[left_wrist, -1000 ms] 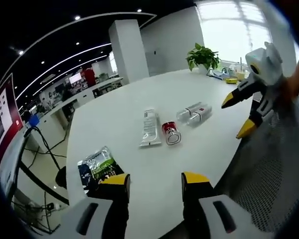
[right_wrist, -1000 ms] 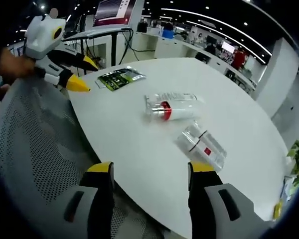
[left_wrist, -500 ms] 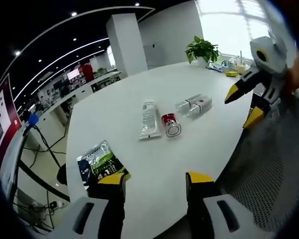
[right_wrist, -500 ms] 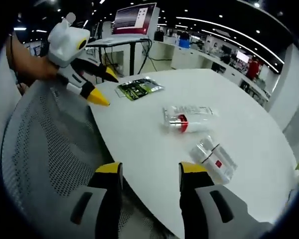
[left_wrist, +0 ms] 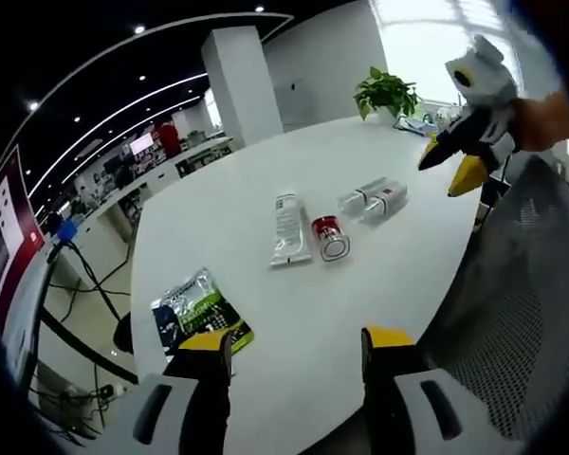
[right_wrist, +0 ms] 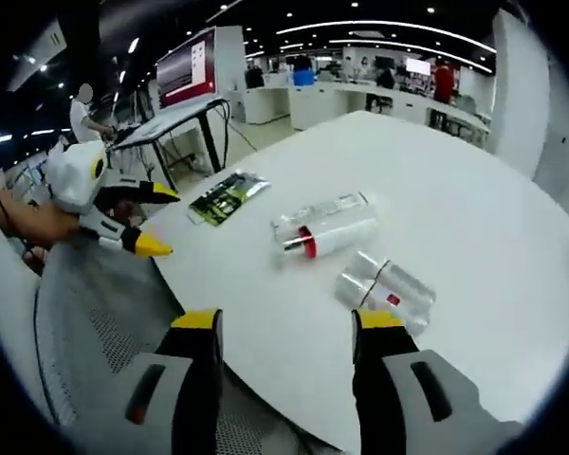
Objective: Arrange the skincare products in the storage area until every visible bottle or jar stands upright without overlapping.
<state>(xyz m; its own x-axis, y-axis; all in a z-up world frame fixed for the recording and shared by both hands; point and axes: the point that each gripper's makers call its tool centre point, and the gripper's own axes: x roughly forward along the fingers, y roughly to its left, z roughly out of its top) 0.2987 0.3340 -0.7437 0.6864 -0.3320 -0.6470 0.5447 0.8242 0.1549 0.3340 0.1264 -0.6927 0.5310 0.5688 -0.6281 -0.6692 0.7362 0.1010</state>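
On the white round table (left_wrist: pixel 218 199) lie a white tube (left_wrist: pixel 287 227), a red-capped bottle (left_wrist: pixel 329 237) on its side beside it, and two clear bottles with red labels (left_wrist: pixel 373 200) lying together. My left gripper (left_wrist: pixel 296 341) is open at the table's near edge, holding nothing. My right gripper (left_wrist: pixel 448 169) hovers open past the clear bottles, off the table's right side. In the right gripper view the red-capped bottle (right_wrist: pixel 313 233) and clear bottles (right_wrist: pixel 384 289) lie ahead of my open right gripper (right_wrist: pixel 288 322); the left gripper (right_wrist: pixel 159 223) is open at left.
A green sachet (left_wrist: pixel 197 313) lies flat near the left jaws, also seen as the sachet (right_wrist: pixel 226 196). A grey mesh chair (left_wrist: pixel 512 284) stands against the table's near side. A potted plant (left_wrist: pixel 384 93) sits at the far edge. Desks and a monitor (right_wrist: pixel 188 68) stand beyond.
Both cameras have shifted. The right gripper has lifted higher above the chair in the left gripper view. The products on the table have not moved.
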